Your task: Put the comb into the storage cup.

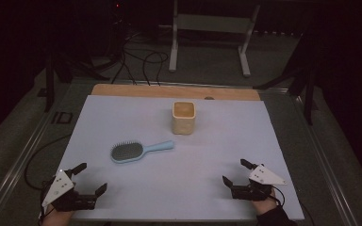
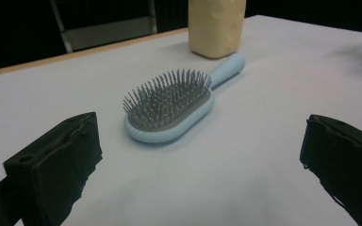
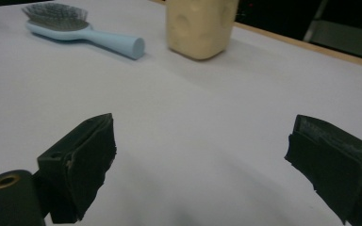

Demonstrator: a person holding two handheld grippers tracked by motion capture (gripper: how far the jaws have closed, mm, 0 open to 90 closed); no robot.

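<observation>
Bristles facing up, the pale blue plastic hairbrush (image 1: pixel 140 151) with its dark grey oval pad is lying flat on the light lavender-grey table cover (image 1: pixel 184 188), a little left of centre, its rounded handle pointing right and slightly away toward the cream-yellow squarish cup (image 1: pixel 184 117) that is standing upright just beyond the handle's tip, near it but apart. In the left gripper view the brush (image 2: pixel 169 106) is showing a smooth, glossy rim around a bed of thin grey pins, and the handle is tapering into a plain round bar with a blunt end. It is looking light and stiff, so lifting should be asking little force, though the smooth plastic may be slippery between hard pads, and the pins are likely giving under pressure, making the head a poor place to pinch. The handle, taken across its width near where it is meeting the head, is looking like the safest hold, keeping the weight of the head from tipping it. The left gripper (image 1: pixel 93 178) is waiting at the near left corner with its jaws spread wide and nothing between them; the right gripper (image 1: pixel 234 173) is sitting at the near right, jaws likewise standing apart and empty, both well apart from the brush.
</observation>
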